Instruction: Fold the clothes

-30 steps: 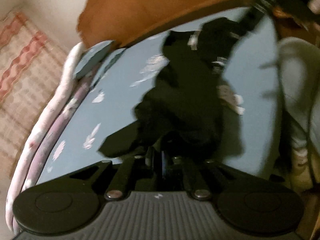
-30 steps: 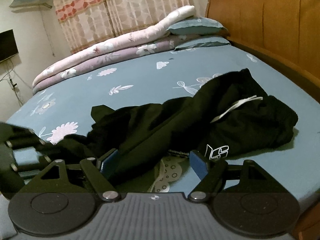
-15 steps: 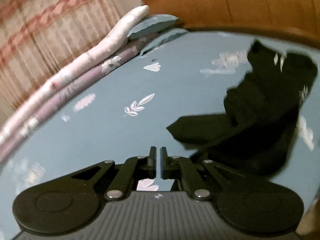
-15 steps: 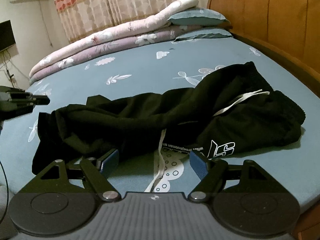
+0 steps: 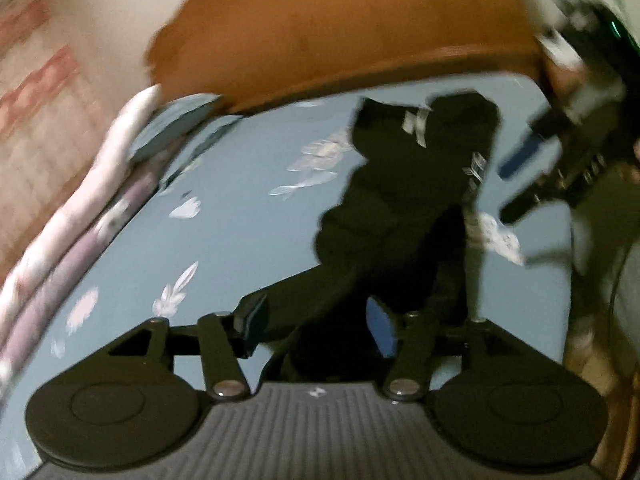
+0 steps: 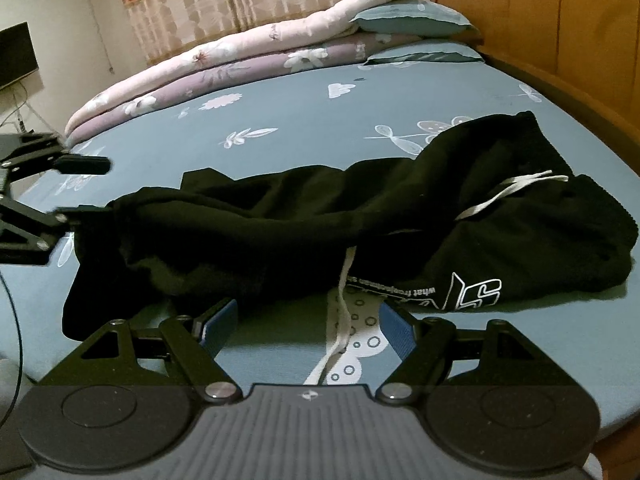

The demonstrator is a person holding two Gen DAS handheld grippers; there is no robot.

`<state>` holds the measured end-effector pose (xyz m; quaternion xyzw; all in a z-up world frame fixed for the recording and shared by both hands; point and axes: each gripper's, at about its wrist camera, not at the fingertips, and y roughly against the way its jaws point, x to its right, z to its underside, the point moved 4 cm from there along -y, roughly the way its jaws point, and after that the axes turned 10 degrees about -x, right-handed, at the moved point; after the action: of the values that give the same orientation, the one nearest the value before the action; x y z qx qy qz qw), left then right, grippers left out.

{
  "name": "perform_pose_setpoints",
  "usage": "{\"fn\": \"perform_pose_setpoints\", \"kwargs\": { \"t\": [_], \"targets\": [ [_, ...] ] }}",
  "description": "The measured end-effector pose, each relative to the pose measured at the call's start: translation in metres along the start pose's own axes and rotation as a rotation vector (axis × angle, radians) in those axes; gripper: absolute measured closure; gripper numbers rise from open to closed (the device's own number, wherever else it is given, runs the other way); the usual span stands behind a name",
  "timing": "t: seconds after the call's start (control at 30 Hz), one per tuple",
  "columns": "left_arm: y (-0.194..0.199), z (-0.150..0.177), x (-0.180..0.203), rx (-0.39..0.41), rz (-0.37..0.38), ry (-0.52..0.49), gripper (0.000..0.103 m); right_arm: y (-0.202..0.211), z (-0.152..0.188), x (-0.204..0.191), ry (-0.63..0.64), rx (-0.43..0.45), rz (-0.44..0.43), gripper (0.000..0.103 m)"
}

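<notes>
Black trousers (image 6: 360, 220) with a white drawstring (image 6: 344, 320) and a white logo lie stretched across the blue bedsheet (image 6: 280, 120). My left gripper (image 5: 316, 316) hovers at the leg end, its jaws opening; black cloth (image 5: 400, 200) lies between and below the fingers, and the pads are not pressing on it. From the right wrist view, the left gripper (image 6: 90, 188) is at the left edge, its lower finger right at the cuff. My right gripper (image 6: 308, 316) stands open just short of the waist, with the drawstring lying between its fingers. The left wrist view shows the right gripper (image 5: 516, 182) at upper right.
Rolled pink and purple quilts (image 6: 240, 60) and blue pillows (image 6: 412, 20) line the far side of the bed. A wooden headboard (image 6: 540, 20) stands on the right. A curtain hangs behind, and a dark screen (image 6: 16, 56) sits at the far left.
The left gripper's jaws, shut before, now stand apart at the leg end. The trousers leg has been drawn out to the left. The left view has swung back over the cloth.
</notes>
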<state>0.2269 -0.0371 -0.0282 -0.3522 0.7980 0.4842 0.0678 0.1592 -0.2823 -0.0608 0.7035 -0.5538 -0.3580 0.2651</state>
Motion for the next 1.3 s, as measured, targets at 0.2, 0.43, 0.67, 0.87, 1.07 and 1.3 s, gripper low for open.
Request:
{"fn": "perform_pose_setpoints", "kwargs": {
  "t": [0.2, 0.43, 0.67, 0.87, 1.07, 1.3],
  "targets": [
    [-0.037, -0.016, 0.015, -0.103, 0.045, -0.123, 0.065, -0.003, 0.002, 0.007, -0.016, -0.012, 0.004, 0.022],
    [-0.037, -0.020, -0.004, -0.107, 0.012, -0.030, 0.101, -0.007, -0.005, 0.019, -0.026, -0.004, -0.005, 0.022],
    [-0.042, -0.036, -0.054, -0.127, -0.126, 0.079, 0.101, -0.018, -0.025, 0.016, 0.010, 0.011, -0.033, 0.021],
    [-0.070, -0.048, -0.100, -0.175, -0.212, 0.168, 0.101, -0.033, -0.068, 0.011, 0.091, 0.073, -0.046, 0.019],
    [-0.104, -0.057, -0.134, -0.239, -0.260, 0.215, 0.101, -0.058, -0.120, 0.016, 0.148, 0.130, -0.076, 0.012],
    [-0.167, -0.064, -0.162, -0.323, -0.300, 0.212, 0.101, -0.084, -0.096, 0.040, 0.103, 0.102, -0.155, 0.010]
  ]
}}
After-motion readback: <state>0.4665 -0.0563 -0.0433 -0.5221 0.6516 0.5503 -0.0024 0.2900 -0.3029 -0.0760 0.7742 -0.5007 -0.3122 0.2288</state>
